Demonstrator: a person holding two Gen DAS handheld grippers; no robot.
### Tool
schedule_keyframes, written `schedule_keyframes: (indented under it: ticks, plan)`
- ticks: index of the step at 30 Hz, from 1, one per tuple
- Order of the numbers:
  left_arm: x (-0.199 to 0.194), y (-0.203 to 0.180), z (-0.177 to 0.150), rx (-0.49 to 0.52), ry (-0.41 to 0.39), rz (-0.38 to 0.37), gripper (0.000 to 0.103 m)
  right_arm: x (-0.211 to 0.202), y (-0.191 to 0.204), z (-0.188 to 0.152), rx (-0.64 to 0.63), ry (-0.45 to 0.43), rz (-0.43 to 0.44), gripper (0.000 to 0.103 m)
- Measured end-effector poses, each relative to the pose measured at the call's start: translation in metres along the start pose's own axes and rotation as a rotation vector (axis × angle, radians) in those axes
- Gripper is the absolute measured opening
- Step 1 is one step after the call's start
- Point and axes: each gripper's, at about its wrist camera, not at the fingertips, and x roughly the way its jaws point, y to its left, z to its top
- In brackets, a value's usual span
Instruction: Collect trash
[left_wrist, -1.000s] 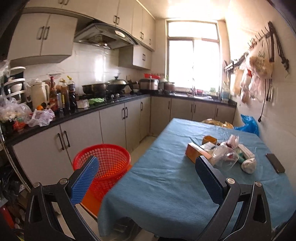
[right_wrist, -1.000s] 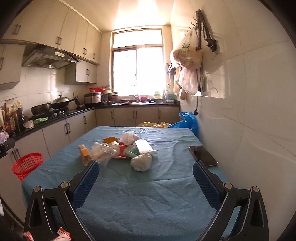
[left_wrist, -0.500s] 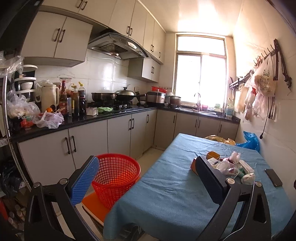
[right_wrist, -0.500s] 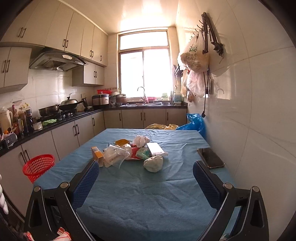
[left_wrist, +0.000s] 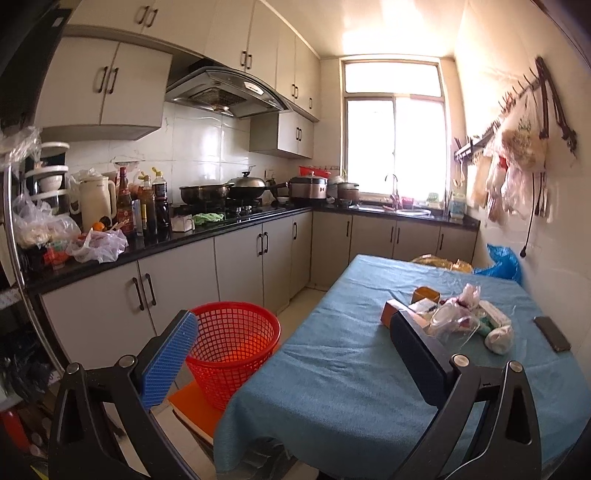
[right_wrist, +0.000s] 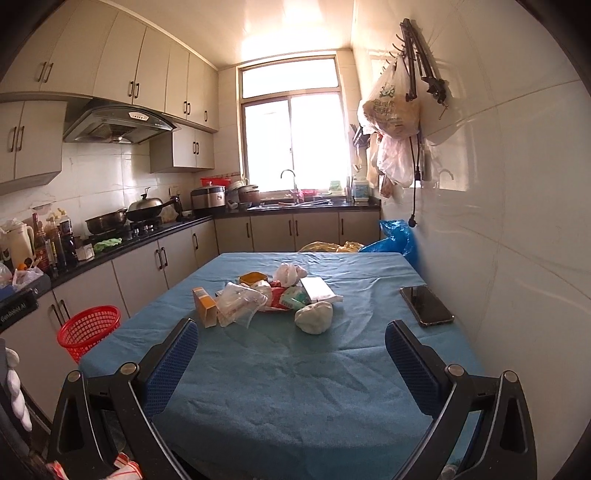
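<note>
A red mesh basket (left_wrist: 232, 350) stands on the floor just beside the tabletop's left edge, near the front left corner, in front of the grey base cabinets (left_wrist: 177, 280). The left gripper (left_wrist: 295, 365) hangs above that front left corner with its jaws spread wide and nothing between them. The table (right_wrist: 295, 387) wears a blue cloth. The trash pile (right_wrist: 266, 295) lies around the middle of the tabletop: an orange carton (right_wrist: 204, 306) on its left side, crumpled clear plastic (right_wrist: 240, 302) touching it, a white box (right_wrist: 317, 290) toward the right, and a pale wad (right_wrist: 314, 317) on the near side. The right gripper (right_wrist: 291, 373) hovers over the front edge, jaws wide apart and empty, well short of the pile. A black phone (right_wrist: 426, 305) rests near the right edge, beside the tiled wall.
</note>
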Motion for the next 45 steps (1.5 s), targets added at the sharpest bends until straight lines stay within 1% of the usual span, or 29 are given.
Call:
schedule_keyframes:
  ticks: [7,11,13,16,17,19,20,22,23,27,30,34,39,41,42,44,45]
  plan:
    - [0.022,-0.014,-0.011,0.044,0.079,-0.005,0.103,0.029,-0.002,-0.007,0.034,0.067,0.057,0.103]
    - [0.026,-0.018,-0.012,0.086,0.095,0.005,0.103,0.041,-0.004,-0.012,0.06,0.103,0.099,0.103]
    - [0.032,-0.021,-0.008,0.107,0.11,-0.014,0.103,0.047,-0.006,-0.013,0.068,0.116,0.116,0.103]
    - [0.051,-0.031,0.0,0.109,0.153,-0.089,0.103,0.062,-0.015,-0.013,0.089,0.144,0.104,0.103]
    - [0.063,-0.036,0.003,0.103,0.184,-0.132,0.103,0.069,-0.019,-0.014,0.104,0.161,0.101,0.103]
    - [0.085,-0.047,0.007,0.088,0.238,-0.191,0.103,0.083,-0.029,-0.016,0.133,0.202,0.094,0.103]
    - [0.1,-0.053,0.009,0.077,0.278,-0.222,0.103,0.091,-0.034,-0.017,0.147,0.225,0.088,0.102]
    - [0.135,-0.067,0.01,0.059,0.357,-0.272,0.103,0.106,-0.046,-0.02,0.175,0.266,0.073,0.1]
    - [0.149,-0.074,0.009,0.051,0.384,-0.285,0.103,0.115,-0.052,-0.02,0.184,0.288,0.064,0.099]
    - [0.214,-0.099,0.001,0.01,0.52,-0.312,0.103,0.147,-0.065,-0.021,0.196,0.345,0.036,0.099]
    - [0.249,-0.113,-0.004,-0.012,0.582,-0.321,0.103,0.179,-0.071,-0.017,0.206,0.378,0.032,0.099]
    - [0.288,-0.13,-0.007,-0.025,0.638,-0.309,0.103,0.224,-0.071,-0.01,0.229,0.413,0.052,0.099]
    - [0.318,-0.144,-0.012,-0.031,0.687,-0.304,0.103,0.28,-0.071,-0.005,0.257,0.466,0.069,0.098]
    - [0.327,-0.151,-0.018,-0.024,0.708,-0.303,0.102,0.296,-0.07,-0.008,0.267,0.487,0.065,0.096]
    - [0.329,-0.154,-0.021,-0.019,0.719,-0.304,0.099,0.305,-0.07,-0.009,0.268,0.501,0.056,0.095]
    - [0.335,-0.161,-0.025,-0.022,0.744,-0.335,0.089,0.316,-0.071,-0.013,0.272,0.52,0.045,0.088]
    - [0.336,-0.163,-0.028,-0.037,0.756,-0.362,0.078,0.32,-0.072,-0.014,0.278,0.529,0.041,0.085]
